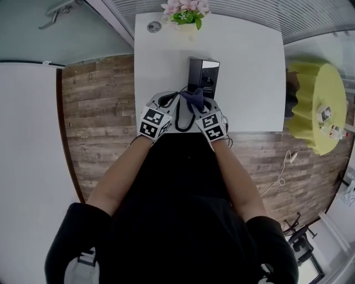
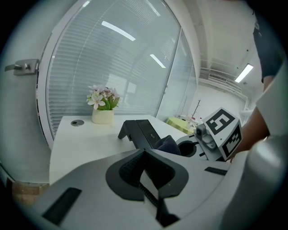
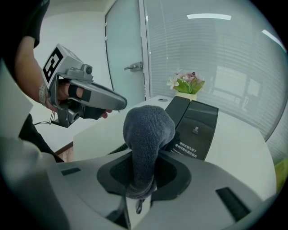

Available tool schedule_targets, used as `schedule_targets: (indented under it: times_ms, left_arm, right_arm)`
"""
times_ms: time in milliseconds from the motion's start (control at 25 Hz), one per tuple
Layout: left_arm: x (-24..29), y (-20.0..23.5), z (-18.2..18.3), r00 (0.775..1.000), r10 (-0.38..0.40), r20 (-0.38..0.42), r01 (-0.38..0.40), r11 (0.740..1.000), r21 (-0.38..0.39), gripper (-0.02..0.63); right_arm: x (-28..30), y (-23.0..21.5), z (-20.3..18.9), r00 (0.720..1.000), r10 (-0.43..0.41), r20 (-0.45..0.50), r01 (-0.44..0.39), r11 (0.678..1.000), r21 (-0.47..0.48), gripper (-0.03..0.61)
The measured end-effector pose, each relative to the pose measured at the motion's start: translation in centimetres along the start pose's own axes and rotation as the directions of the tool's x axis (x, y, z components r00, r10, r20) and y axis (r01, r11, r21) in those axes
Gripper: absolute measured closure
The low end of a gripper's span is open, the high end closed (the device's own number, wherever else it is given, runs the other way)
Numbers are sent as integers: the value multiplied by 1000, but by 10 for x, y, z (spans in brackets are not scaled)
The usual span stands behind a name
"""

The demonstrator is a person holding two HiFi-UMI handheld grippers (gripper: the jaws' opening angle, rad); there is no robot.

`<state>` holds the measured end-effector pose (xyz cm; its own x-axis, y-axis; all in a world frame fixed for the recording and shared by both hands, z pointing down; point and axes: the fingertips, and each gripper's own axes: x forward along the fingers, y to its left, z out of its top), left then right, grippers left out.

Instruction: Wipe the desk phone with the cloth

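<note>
- On the white table, the black desk phone stands in the near half, with a pot of flowers at the far edge.
- The right gripper pinches a grey cloth, which bulges above its jaws at the phone's near end; whether it touches the phone cannot be told.
- The left gripper, jaws pressed together on nothing, hangs just left of the phone.

We wear a black top with short sleeves. Our left gripper and right gripper have smooth, pale grey shells. Each one carries a white cube with black square marks on it. Inside the jaws we have black bumpy pads.
</note>
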<state>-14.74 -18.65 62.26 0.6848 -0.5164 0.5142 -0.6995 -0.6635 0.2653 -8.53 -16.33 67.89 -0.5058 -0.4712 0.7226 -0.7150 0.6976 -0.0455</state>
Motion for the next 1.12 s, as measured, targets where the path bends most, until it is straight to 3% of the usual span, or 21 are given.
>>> schedule_targets:
  times_ms: [240,480,800,1120]
  left_arm:
    - [-24,-12,42,997,-20,74,17,999,42,603]
    - [-54,-37,97,983,-31,182,19,998,66,603]
    - [-83,-79,160,955,-22,295,-13,993,117,603]
    - [-104,-120,186,942,-23,336,-38,984,173,603]
  right_arm:
    - [-38,-6,38,994,0,110,-6,998,56,479]
    - [-107,-12,93,954,15,301,-40,996,78,479]
    - [-193,-20,153,884,86,459,-79,996,-35,479]
    - [-248,-12,181,842,160,516,-99,985,-143,479]
